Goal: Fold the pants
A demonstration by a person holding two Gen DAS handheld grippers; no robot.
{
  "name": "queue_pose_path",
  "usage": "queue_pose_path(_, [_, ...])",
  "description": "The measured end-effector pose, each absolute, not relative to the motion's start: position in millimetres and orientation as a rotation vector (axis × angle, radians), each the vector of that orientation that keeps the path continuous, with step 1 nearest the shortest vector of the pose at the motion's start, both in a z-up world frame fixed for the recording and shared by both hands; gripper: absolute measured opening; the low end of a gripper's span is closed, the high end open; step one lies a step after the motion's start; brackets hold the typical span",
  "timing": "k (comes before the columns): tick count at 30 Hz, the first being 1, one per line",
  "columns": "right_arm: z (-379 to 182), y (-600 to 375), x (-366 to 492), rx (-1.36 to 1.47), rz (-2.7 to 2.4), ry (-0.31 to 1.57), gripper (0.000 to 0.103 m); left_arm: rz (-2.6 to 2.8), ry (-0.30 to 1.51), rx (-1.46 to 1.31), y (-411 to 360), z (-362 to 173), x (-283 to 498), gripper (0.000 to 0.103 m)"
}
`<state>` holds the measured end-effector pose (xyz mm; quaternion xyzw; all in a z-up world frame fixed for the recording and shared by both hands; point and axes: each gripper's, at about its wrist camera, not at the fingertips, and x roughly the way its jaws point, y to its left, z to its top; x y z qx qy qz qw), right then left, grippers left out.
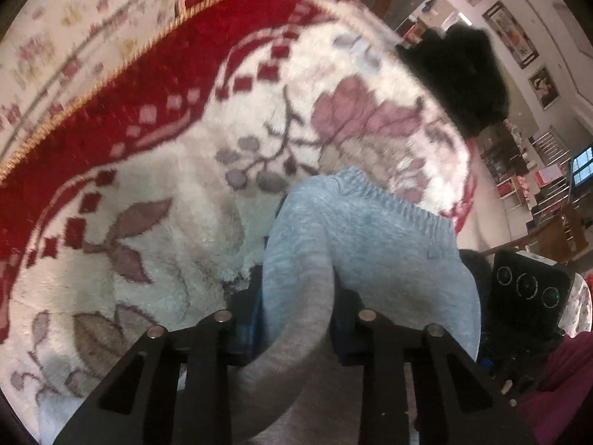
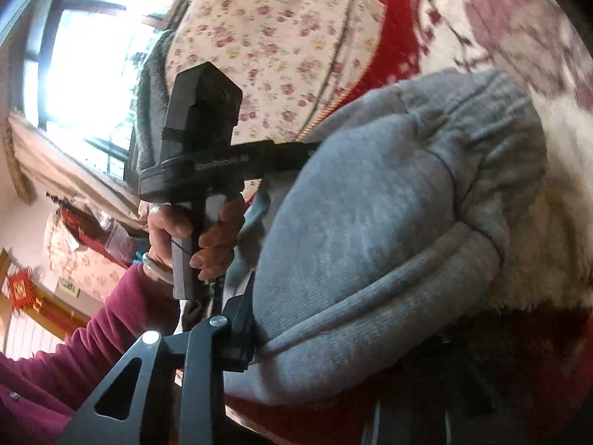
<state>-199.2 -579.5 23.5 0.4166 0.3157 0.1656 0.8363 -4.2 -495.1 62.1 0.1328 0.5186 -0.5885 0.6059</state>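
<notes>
Both tongs, left (image 1: pixel 296 319) and right (image 2: pixel 296 337), clench the pants (image 1: pixel 355 230) at lower centre; lift evenly, keep the waistband taut.

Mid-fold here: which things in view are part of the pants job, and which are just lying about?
Job: grey pants, left gripper shut on them, right gripper shut on them.

Lying about: blanket, black fuzzy item, floral cover.
</notes>
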Motion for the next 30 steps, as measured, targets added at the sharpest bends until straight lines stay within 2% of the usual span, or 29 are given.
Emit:
queue_pose_path(8, [93,-546,-191,0.699,0.412,0.599,0.038,-1.34,1.027,0.185,-431,151,-1,0.028])
queue_pose_path(13, [143,-497,-178,0.535,0.499,0.57,0.038,-1.283,0.893,0.109,-348,202,1,0.028])
queue_pose_path(18, [178,-418,-162,0.301,0.593,0.572,0.038,-1.107,0.772,-0.011,-226,230,9,0.025])
queue_pose_path(22, [168,-339,-139,0.156,0.658,0.634,0.038,-0.903,0.779,-0.082,-133,218,13,0.025])
queue_pose_path(27, [116,-254,-122,-0.037,0.712,0.753,0.039,-0.637,0.807,-0.126,-27,193,-9,0.024])
queue_pose_path(29, [89,-227,-118,-0.112,0.724,0.797,0.041,-0.591,0.821,-0.156,-3,187,-19,0.031])
queue_pose_path(30, [78,-217,-120,-0.148,0.72,0.81,0.044,-0.578,0.819,-0.162,5,186,-24,0.04])
